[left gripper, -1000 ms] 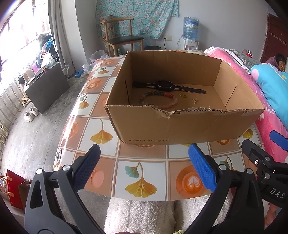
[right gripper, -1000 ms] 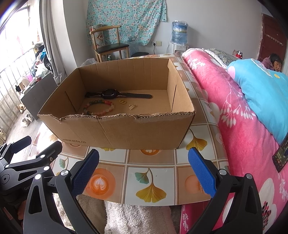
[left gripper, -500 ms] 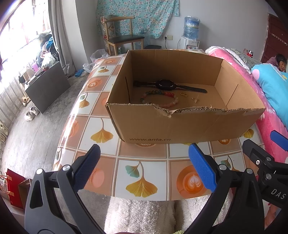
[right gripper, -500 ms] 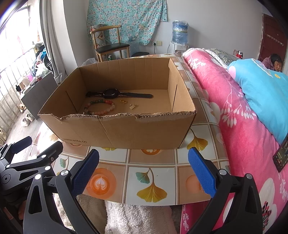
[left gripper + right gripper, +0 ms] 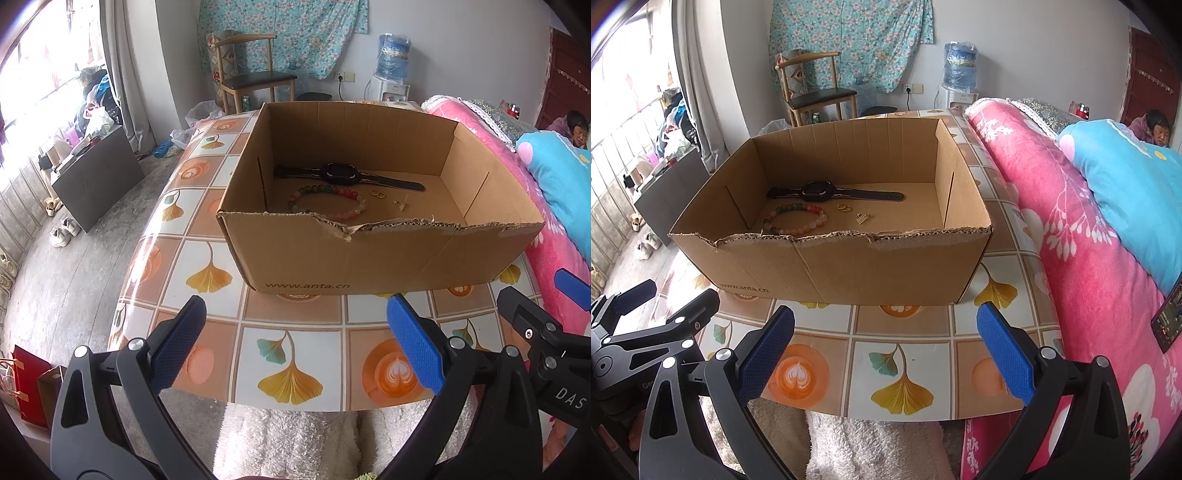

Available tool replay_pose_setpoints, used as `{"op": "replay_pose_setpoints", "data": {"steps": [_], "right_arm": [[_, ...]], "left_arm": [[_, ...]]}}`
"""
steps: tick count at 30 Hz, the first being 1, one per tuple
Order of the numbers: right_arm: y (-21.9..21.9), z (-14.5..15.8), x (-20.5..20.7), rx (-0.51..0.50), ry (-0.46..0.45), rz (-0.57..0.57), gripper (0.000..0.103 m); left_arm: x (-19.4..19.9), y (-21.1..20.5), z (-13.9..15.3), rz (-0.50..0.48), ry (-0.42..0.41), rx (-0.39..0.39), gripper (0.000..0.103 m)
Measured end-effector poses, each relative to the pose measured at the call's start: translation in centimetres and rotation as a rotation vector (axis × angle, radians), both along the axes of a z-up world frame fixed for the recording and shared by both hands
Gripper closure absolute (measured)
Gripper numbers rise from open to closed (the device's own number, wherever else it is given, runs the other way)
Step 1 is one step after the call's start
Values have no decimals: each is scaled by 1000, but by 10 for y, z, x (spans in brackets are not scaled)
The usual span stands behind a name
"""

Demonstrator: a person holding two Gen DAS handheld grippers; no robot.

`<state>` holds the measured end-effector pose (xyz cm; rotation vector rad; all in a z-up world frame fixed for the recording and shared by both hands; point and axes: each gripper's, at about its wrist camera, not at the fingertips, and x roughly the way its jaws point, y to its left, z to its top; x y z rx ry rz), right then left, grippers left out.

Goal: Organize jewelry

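An open cardboard box (image 5: 369, 262) (image 5: 849, 269) stands on the tiled table. On its floor lie a black watch (image 5: 343, 174) (image 5: 820, 191), a bead bracelet (image 5: 351, 206) (image 5: 798, 221), a pair of small gold rings (image 5: 377, 193) (image 5: 843, 208) and a small gold earring (image 5: 400, 203) (image 5: 861, 217). My left gripper (image 5: 295, 343) is open and empty, over the table's near edge in front of the box. My right gripper (image 5: 886, 345) is open and empty beside it, also short of the box.
The table (image 5: 295, 354) has a ginkgo-leaf tile pattern. A bed with pink (image 5: 1089, 240) and blue bedding runs along the right. A wooden chair (image 5: 255, 79) and a water dispenser (image 5: 393, 66) stand at the far wall. A white fluffy rug (image 5: 871, 450) lies below the table edge.
Both views have shifted very slightly; the box sits a touch lower and closer in frame. Both grippers stay open and empty.
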<state>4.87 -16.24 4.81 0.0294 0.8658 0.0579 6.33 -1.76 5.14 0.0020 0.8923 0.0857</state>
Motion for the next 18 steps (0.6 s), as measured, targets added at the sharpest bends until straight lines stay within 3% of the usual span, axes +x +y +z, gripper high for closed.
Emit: {"op": "replay_pose_setpoints", "data": {"steps": [18], "right_arm": [[-1,-4,-2,3,4,-4,7]], "left_arm": [[0,0,-1,2,1,-2,8]]}}
